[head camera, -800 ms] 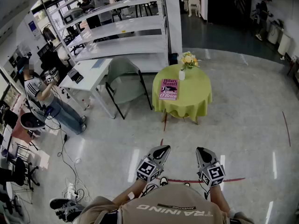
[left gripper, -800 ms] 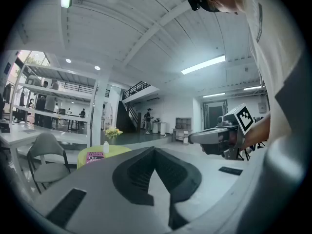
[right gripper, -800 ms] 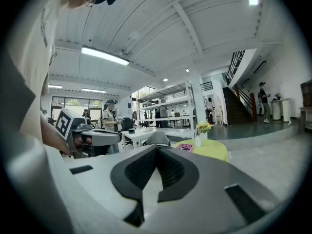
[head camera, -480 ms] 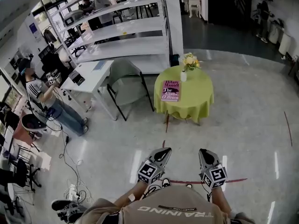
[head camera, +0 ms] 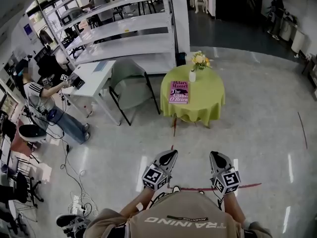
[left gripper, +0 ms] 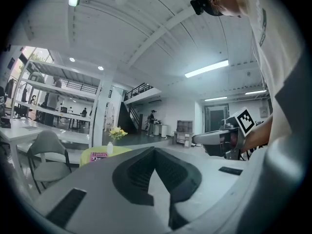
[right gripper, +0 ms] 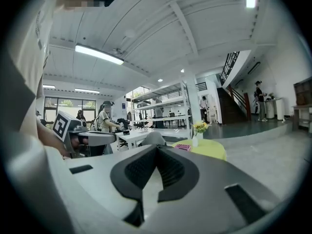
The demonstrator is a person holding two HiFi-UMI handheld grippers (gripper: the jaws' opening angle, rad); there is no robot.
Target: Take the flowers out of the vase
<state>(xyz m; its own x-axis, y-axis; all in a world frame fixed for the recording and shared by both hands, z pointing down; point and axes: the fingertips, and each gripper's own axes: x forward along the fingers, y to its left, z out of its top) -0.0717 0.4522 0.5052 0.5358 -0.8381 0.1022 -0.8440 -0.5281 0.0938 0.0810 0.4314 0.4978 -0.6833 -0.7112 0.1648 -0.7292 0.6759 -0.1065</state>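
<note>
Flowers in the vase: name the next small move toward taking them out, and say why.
Probably step toward the green table: the flowers stand in the vase there, well beyond reach, and both the left gripper and right gripper are shut, empty.

Count: 2 tools, the left tool (head camera: 170, 156) and the right tool (head camera: 216, 157).
Well ahead of both: 1 round bench (head camera: 205, 100) carrying 1 vase (head camera: 192, 76), 1 bunch of yellow flowers (head camera: 200, 60) and 1 pink book (head camera: 179, 92).
Ahead-left of the left tool: 1 grey chair (head camera: 130, 86), 1 white bench (head camera: 91, 78), 1 shelving rack (head camera: 124, 33).
Far to its left: 1 person (head camera: 42, 100).
</note>
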